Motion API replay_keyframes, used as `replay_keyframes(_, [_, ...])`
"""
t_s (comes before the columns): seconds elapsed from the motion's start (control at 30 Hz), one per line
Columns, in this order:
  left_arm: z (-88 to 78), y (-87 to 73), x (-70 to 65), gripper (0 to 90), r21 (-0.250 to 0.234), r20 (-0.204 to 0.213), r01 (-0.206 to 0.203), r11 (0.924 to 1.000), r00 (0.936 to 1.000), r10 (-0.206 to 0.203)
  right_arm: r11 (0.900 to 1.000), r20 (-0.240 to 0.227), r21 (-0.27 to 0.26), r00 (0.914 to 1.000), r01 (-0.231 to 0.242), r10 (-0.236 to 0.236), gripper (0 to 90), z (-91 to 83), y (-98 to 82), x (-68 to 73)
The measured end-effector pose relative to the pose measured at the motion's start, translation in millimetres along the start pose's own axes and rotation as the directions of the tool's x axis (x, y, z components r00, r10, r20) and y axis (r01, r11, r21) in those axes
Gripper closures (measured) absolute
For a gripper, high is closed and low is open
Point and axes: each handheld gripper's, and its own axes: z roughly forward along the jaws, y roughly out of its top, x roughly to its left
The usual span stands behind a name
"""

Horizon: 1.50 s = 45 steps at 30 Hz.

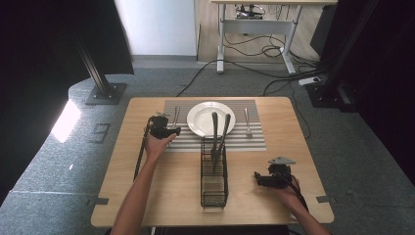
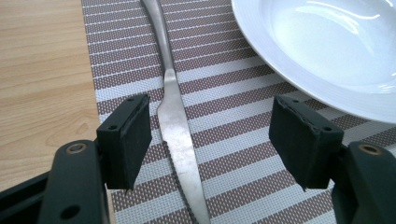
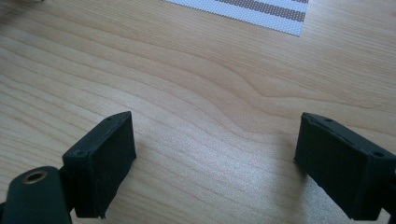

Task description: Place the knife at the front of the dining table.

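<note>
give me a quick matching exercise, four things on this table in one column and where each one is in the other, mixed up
Things:
1. knife
2. fork
3. white plate
4. wire cutlery basket

Places:
A. middle of the striped placemat
B. on the bare wood of the table, nearer the person than the placemat
C. on the placemat, right of the plate
D. on the placemat, between the open jaws of the left gripper

Pairs: 1-D, 2-C, 3-A, 4-B
</note>
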Motion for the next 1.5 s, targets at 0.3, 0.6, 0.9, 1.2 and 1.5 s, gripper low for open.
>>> replay_keyframes(0.3, [-6.2,-4.1,5.0,30.0,0.006,0.02,0.013,0.9999,0.9997,-0.013,1.0,0.001,-0.001,1.0,0.0,0.0,12.4,0.0,-0.1,0.0])
replay_keyframes(0.6, [-30.0,-10.7,3.8,30.8,-0.022,0.05,-0.006,0.9997,0.9987,0.007,1.0,0.003,0.001,1.0,0.001,-0.001,12.6,-0.5,-0.2,0.3])
replay_keyframes(0.9, [-60.8,-23.7,-12.6,30.7,-0.055,0.108,-0.06,0.9967,0.992,0.066,1.0,0.003,0.004,1.0,-0.002,0.002,12.6,-1.5,-0.9,0.0])
replay_keyframes(1.2, [-101.7,-56.9,-42.3,30.0,-0.091,0.205,-0.131,0.9872,0.9677,0.148,1.0,0.002,0.005,1.0,0.003,-0.003,12.6,-2.2,-1.2,-0.3])
replay_keyframes(1.5, [-130.0,-87.3,-63.3,29.3,-0.107,0.261,-0.151,0.9827,0.9495,0.174,1.0,0.001,0.006,1.0,0.003,-0.003,12.6,-2.5,-1.4,-0.4])
